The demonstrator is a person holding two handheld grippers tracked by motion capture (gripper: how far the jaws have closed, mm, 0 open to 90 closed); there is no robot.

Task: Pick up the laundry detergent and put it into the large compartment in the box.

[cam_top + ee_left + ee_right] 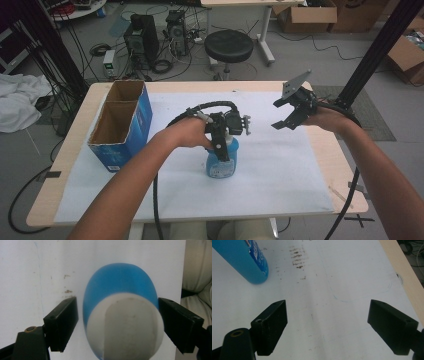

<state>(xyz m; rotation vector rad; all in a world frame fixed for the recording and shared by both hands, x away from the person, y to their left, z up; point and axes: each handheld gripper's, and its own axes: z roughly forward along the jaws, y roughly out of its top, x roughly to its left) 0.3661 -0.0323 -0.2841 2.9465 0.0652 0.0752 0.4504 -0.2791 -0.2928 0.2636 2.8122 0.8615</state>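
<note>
1. Now the bottle (222, 161) stands upright near the middle of the table (300, 170), on the white sheet (280, 175), with the blue box (122, 125) well apart to its left.
2. Left tongs (220, 145) come down over the bottle's top; in the left gripper view the jaws stand spread on either side of the white cap (125, 325), the left one clearly apart from it, so nothing is gripped yet.
3. Centre first: the cap sits nearer the right jaw, so I judge a small shift is wanted to bring both pads in evenly.
4. Lower enough that the pads meet the neck or shoulder rather than the rounded cap, which looks likely to slip.
5. Close slowly and keep the tongs plumb; a skewed squeeze could tip the bottle.
6. Right tongs (289, 114) hover released above the table's right side, holding nothing; their own view shows the bottle's base (244, 260) far off. Keep them clear, or ready to steady the bottle.
</note>
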